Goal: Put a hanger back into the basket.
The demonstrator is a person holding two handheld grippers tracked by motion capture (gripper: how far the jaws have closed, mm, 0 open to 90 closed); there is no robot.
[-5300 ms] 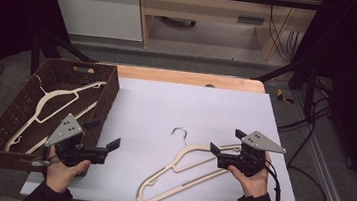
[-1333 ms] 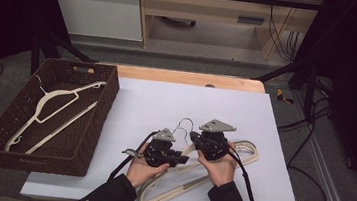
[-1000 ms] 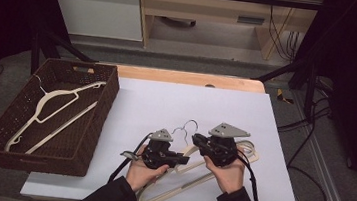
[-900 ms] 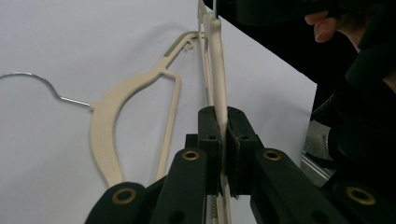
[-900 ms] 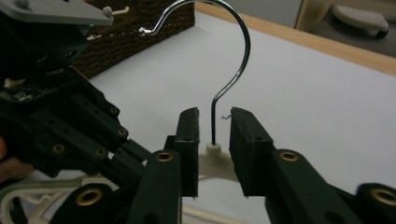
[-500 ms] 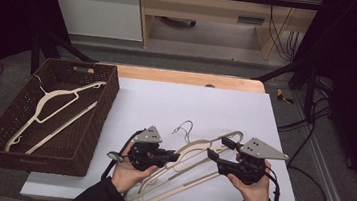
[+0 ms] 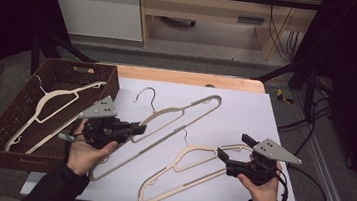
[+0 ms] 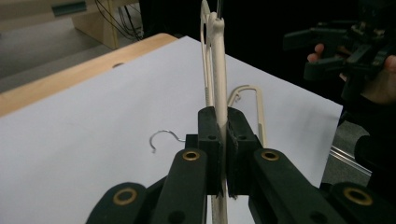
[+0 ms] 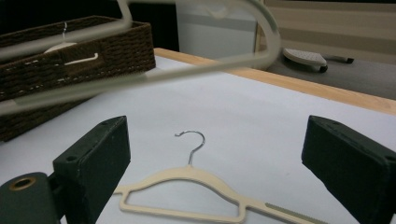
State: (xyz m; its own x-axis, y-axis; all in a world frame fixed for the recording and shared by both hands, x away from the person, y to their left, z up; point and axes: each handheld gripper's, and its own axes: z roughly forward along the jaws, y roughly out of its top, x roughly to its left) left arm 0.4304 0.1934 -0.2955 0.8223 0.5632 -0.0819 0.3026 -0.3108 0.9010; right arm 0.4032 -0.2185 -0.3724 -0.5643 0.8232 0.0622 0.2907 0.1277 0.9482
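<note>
My left gripper (image 7: 136, 126) (image 8: 223, 135) is shut on the bar of a cream hanger (image 7: 175, 114) (image 8: 218, 70) and holds it tilted above the white sheet, metal hook (image 7: 147, 94) toward the back. A second cream hanger (image 7: 187, 167) (image 9: 187, 179) lies flat on the sheet, its hook (image 8: 163, 137) pointing away from me. At the near right, my right gripper (image 7: 235, 147) (image 9: 224, 163) is open by that hanger's right end. Its jaws have just been opening, and the pads (image 9: 93, 156) press on nothing.
A dark wicker basket (image 7: 12, 128) (image 9: 70, 56) at the table's left holds another cream hanger (image 7: 50, 104). The white sheet (image 7: 245, 112) covers a wooden tabletop (image 7: 184, 77). A cable (image 7: 303, 189) trails off the right gripper.
The left gripper has lifted its hanger up and to the left, apart from the other one. The right gripper has let go of the lower hanger, opened wide and drawn back to the right.
</note>
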